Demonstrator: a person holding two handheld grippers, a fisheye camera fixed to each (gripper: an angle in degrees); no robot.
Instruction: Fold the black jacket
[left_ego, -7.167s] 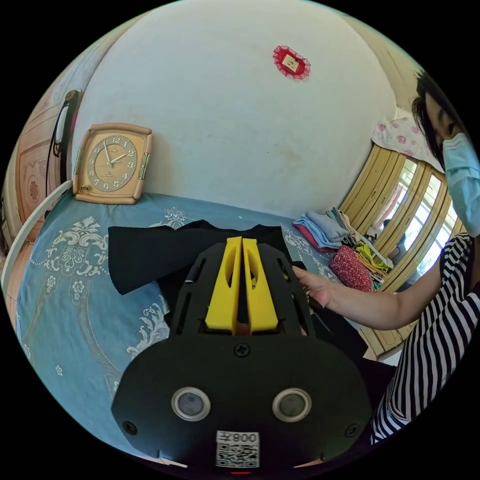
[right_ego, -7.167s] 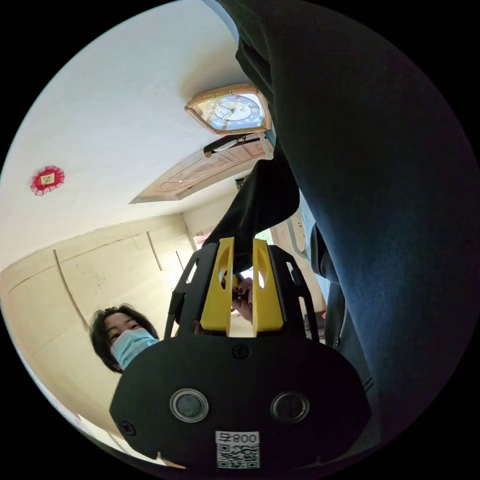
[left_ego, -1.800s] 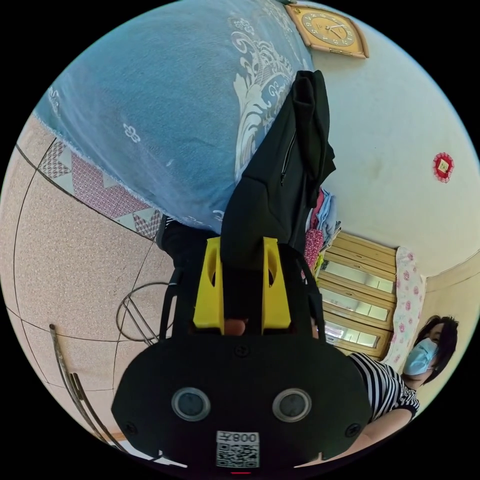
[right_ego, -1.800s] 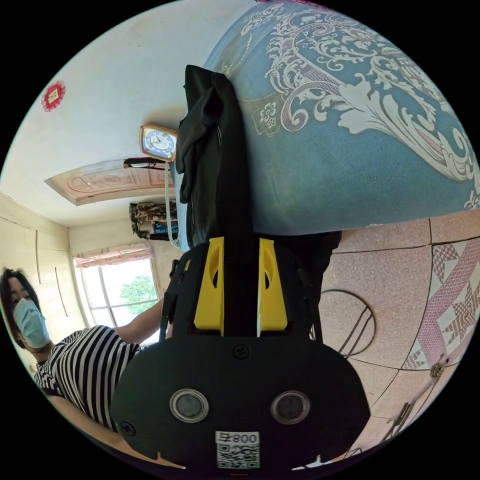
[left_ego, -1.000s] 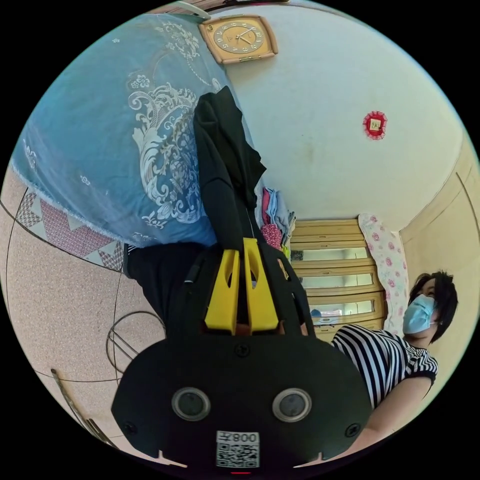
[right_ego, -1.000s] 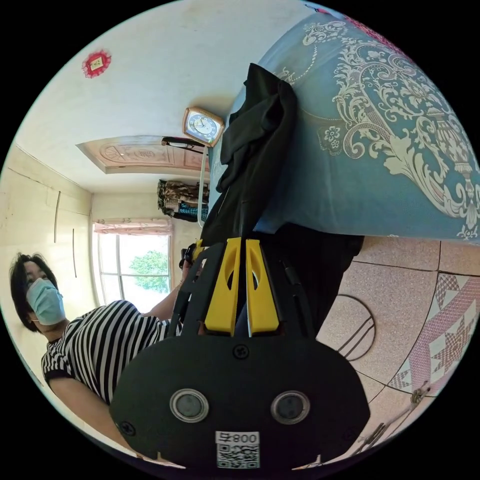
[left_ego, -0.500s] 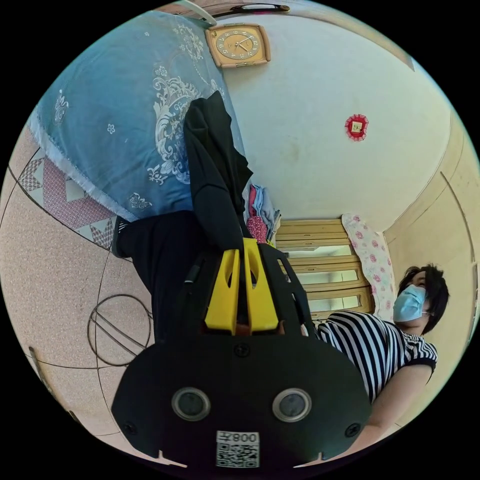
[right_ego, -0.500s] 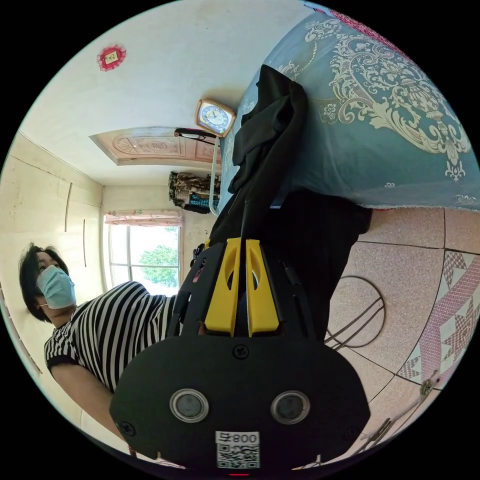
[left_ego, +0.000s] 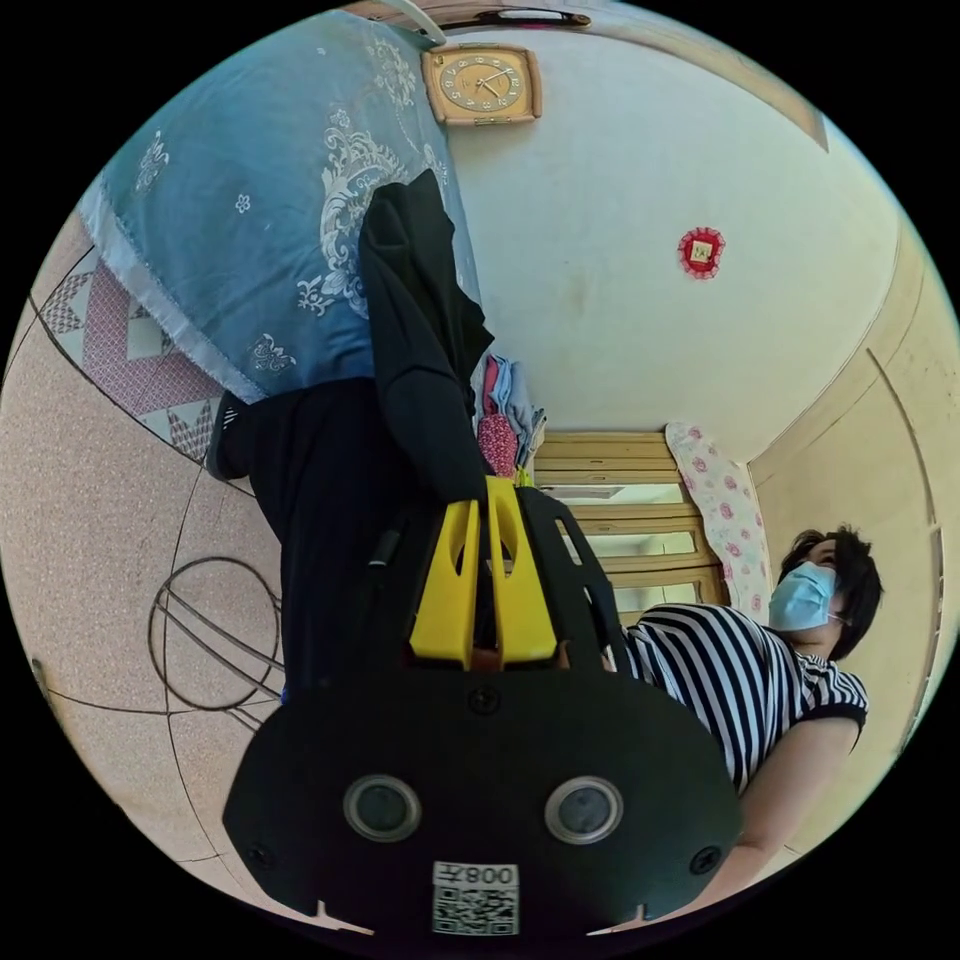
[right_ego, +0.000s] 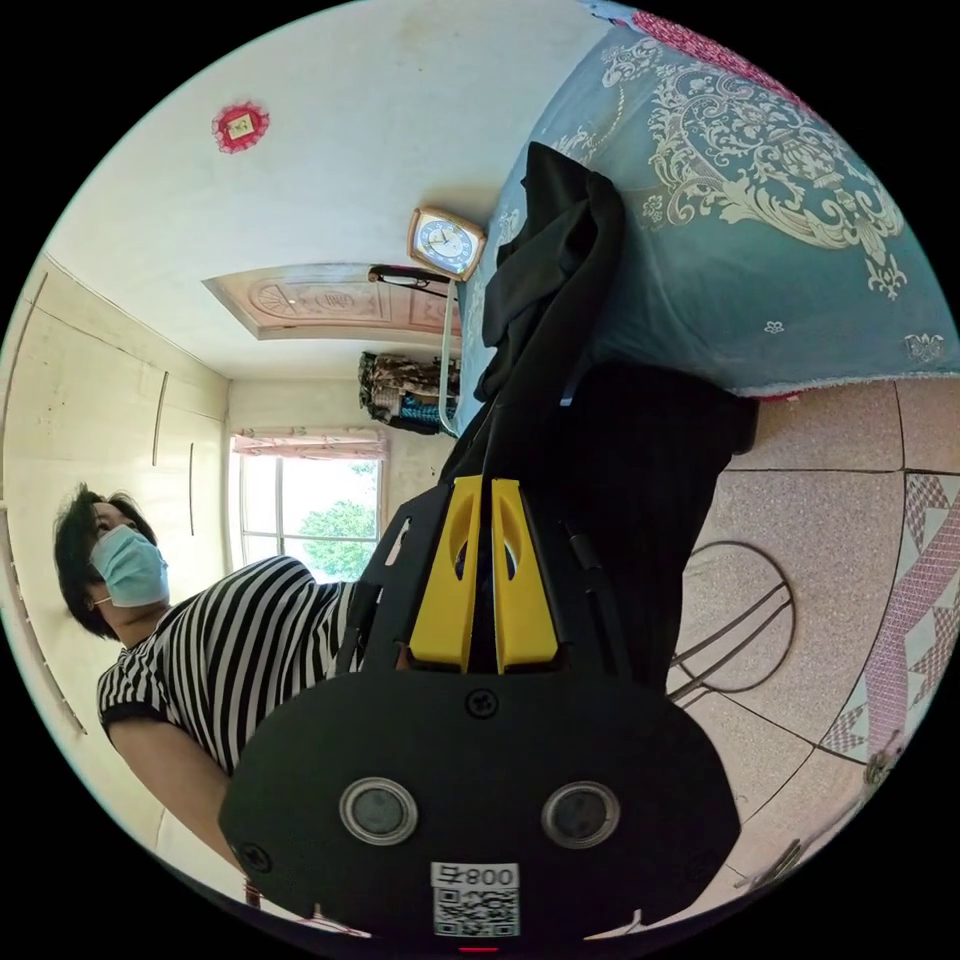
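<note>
- The left tongs (left_ego: 487, 500) and the right tongs (right_ego: 479, 500) each pinch an edge of the black jacket (left_ego: 420, 330).
- The jacket drapes from the blue bedspread (left_ego: 250, 200) over the bed's edge toward the floor.
- Step, judged: repositioning the jacket.
- Next it likely needs laying flat on the bed.

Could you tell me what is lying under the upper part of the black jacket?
The black jacket drapes over the blue patterned bedspread; its lower part hangs past the bed's edge. Whatever lies directly beneath the fabric is covered.
</note>
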